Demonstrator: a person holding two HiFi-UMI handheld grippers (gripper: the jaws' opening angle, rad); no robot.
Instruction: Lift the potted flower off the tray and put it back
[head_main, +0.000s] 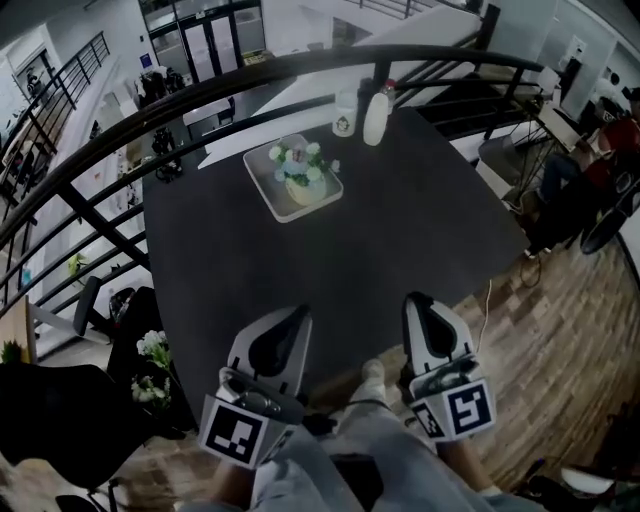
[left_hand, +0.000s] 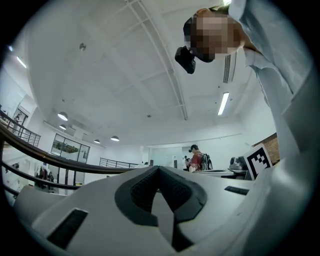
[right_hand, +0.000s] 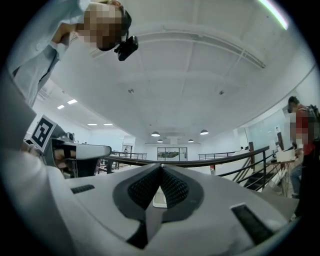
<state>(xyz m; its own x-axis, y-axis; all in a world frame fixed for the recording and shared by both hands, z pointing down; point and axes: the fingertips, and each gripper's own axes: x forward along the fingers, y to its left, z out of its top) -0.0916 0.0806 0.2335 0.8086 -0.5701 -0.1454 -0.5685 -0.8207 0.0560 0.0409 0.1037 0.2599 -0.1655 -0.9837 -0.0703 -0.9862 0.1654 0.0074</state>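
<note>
The potted flower (head_main: 297, 172), white and pale green blooms in a light pot, stands in a shallow square tray (head_main: 268, 195) at the far side of the black table (head_main: 400, 230). Both grippers hover over the table's near edge, well short of the tray. My left gripper (head_main: 300, 312) has its jaws together and holds nothing. My right gripper (head_main: 418, 300) is also shut and empty. In the left gripper view the left gripper (left_hand: 158, 169) points level across the room. In the right gripper view a pale shape, too small to identify, shows behind the right gripper (right_hand: 160, 166).
A white bottle (head_main: 377, 115) and a white cup (head_main: 345, 115) stand at the table's far edge, behind the tray. A dark curved railing (head_main: 120, 125) runs past the far and left sides. Another bunch of white flowers (head_main: 152, 350) sits low at the left.
</note>
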